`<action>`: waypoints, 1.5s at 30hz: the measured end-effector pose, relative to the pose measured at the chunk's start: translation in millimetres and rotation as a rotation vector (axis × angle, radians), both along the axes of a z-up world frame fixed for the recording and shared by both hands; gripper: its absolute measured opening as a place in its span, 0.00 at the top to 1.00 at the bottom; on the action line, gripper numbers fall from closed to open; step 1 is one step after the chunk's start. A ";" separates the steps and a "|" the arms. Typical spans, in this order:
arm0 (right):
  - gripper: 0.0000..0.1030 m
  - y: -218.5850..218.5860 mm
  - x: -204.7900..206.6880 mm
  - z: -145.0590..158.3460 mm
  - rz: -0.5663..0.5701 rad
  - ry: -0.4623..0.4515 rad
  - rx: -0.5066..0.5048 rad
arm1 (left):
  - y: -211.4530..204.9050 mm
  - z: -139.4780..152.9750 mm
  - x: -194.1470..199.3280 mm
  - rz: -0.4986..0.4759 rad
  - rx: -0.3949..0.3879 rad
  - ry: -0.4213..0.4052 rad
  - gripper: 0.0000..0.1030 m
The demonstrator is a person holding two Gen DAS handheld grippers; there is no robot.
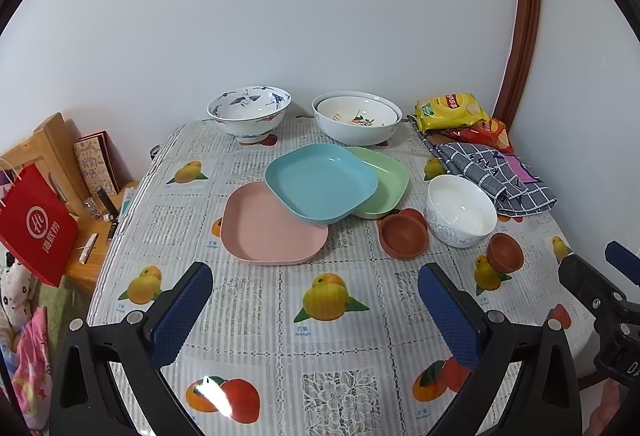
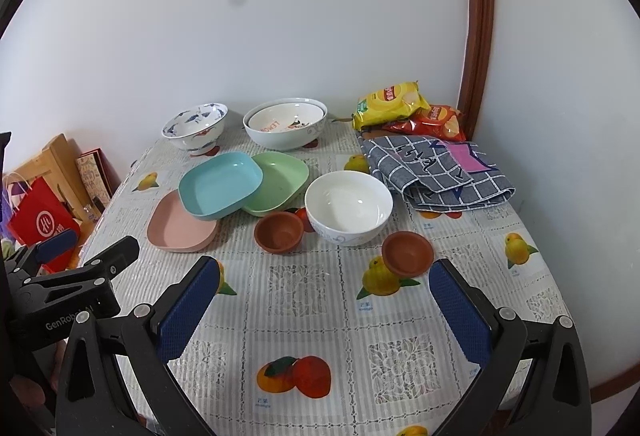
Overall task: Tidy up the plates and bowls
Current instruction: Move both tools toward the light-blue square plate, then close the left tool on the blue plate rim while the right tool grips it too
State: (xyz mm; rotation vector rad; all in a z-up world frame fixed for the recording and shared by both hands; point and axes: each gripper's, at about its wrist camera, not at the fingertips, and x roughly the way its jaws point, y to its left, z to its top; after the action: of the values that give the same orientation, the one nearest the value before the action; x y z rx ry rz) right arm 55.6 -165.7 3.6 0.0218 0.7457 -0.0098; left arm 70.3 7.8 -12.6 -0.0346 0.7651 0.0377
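Plates are overlapped mid-desk (image 1: 256, 320): the blue plate (image 1: 321, 182) is propped on the pink plate (image 1: 272, 226) and green plate (image 1: 384, 176). Left tool (image 1: 316, 312) and right tool (image 2: 326, 304) are held spread and empty above the desk.

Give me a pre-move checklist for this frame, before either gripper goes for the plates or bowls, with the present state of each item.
1. Left gripper open and empty: ok.
2. Right gripper open and empty: ok.
3. Both grippers short of the dishes, touching nothing: ok.
4. Blue plate lies on top, overlapping the pink plate and green plate, so it is free to lift first: ok.
5. White bowl has room for fingers at its rim: not ok on the left, where a brown dish sits close beside it.
6. Whether those two touch: cannot tell.
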 end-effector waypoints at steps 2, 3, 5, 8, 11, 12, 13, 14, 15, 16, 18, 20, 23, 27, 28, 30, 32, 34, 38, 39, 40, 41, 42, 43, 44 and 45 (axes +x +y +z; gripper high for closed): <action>0.00 -1.4 5.9 0.8 0.001 0.000 0.005 | -0.3 -0.5 4.8 -0.006 -0.001 0.005 0.00; 0.00 -1.2 8.3 0.8 0.002 0.001 0.004 | -0.2 -0.7 7.4 -0.008 0.000 0.008 0.00; 0.00 -0.4 15.0 0.5 0.007 0.003 0.000 | 1.5 -1.6 14.0 -0.007 0.001 0.015 0.00; 0.00 1.8 26.3 -1.4 0.012 0.004 -0.004 | 6.3 -5.2 26.5 -0.001 0.004 0.029 0.00; 0.02 7.3 41.6 -5.9 0.027 0.016 -0.006 | 14.1 -9.5 38.9 0.006 0.006 0.044 0.02; 0.03 8.9 46.3 -7.5 0.031 0.021 -0.005 | 17.3 -11.3 43.7 0.009 0.003 0.049 0.02; 0.03 9.8 50.5 -9.1 0.034 0.026 -0.003 | 21.9 -13.6 50.8 0.015 -0.002 0.057 0.03; 0.03 11.7 57.3 -11.8 0.041 0.032 0.004 | 24.4 -14.7 54.9 0.018 -0.003 0.060 0.04; 0.04 13.7 61.7 -13.7 0.045 0.037 0.008 | 27.4 -16.2 60.3 0.022 -0.004 0.063 0.04; 0.06 15.9 68.0 -16.7 0.048 0.042 0.013 | 30.2 -18.2 66.8 0.026 -0.003 0.067 0.04; 0.09 20.0 79.1 -22.3 0.053 0.055 0.017 | 35.8 -21.4 77.1 0.030 0.000 0.074 0.05; 0.12 24.4 92.7 -27.7 0.060 0.068 0.020 | 41.2 -23.8 89.0 0.032 0.003 0.080 0.08; 0.18 29.7 112.4 -34.2 0.065 0.084 0.031 | 48.2 -28.2 107.4 0.038 0.009 0.087 0.11; 0.25 37.1 137.8 -42.7 0.075 0.100 0.037 | 54.3 -35.2 129.2 0.036 0.016 0.098 0.16; 0.26 38.8 144.1 -45.4 0.078 0.105 0.038 | 55.9 -38.4 135.9 0.033 0.015 0.103 0.18; 0.28 43.5 158.6 -52.7 0.082 0.117 0.039 | 57.8 -45.2 148.6 0.026 0.014 0.111 0.22; 0.31 46.5 169.8 -59.4 0.085 0.130 0.038 | 59.7 -51.2 157.1 0.021 0.010 0.116 0.29; 0.36 50.4 181.2 -67.4 0.088 0.147 0.040 | 61.3 -58.9 169.1 0.017 0.001 0.131 0.32; 0.40 58.1 202.0 -83.2 0.099 0.180 0.044 | 62.0 -72.4 188.8 0.006 0.005 0.151 0.39; 0.41 61.0 207.5 -87.0 0.102 0.185 0.043 | 61.6 -76.3 194.2 0.000 0.008 0.157 0.40; 0.41 63.5 213.0 -90.8 0.106 0.190 0.043 | 61.5 -78.5 198.0 -0.003 0.010 0.161 0.42; 0.42 65.0 217.4 -93.9 0.109 0.195 0.043 | 61.5 -80.9 202.0 -0.007 0.012 0.165 0.42; 0.44 66.8 221.7 -96.5 0.111 0.201 0.042 | 61.1 -83.4 205.6 -0.011 0.014 0.168 0.43; 0.47 68.4 226.1 -99.7 0.113 0.207 0.043 | 60.9 -86.1 209.5 -0.016 0.015 0.171 0.45; 0.48 69.8 230.6 -103.0 0.115 0.214 0.045 | 60.6 -88.6 213.0 -0.019 0.015 0.174 0.47; 0.49 70.5 233.7 -105.1 0.118 0.219 0.048 | 60.7 -90.2 216.1 -0.019 0.013 0.177 0.48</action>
State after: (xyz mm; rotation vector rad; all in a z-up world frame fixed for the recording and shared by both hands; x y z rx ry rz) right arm 289.2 -95.2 -101.5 0.0228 0.9651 0.1197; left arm 286.4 68.5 -102.8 -0.0112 0.9416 0.0280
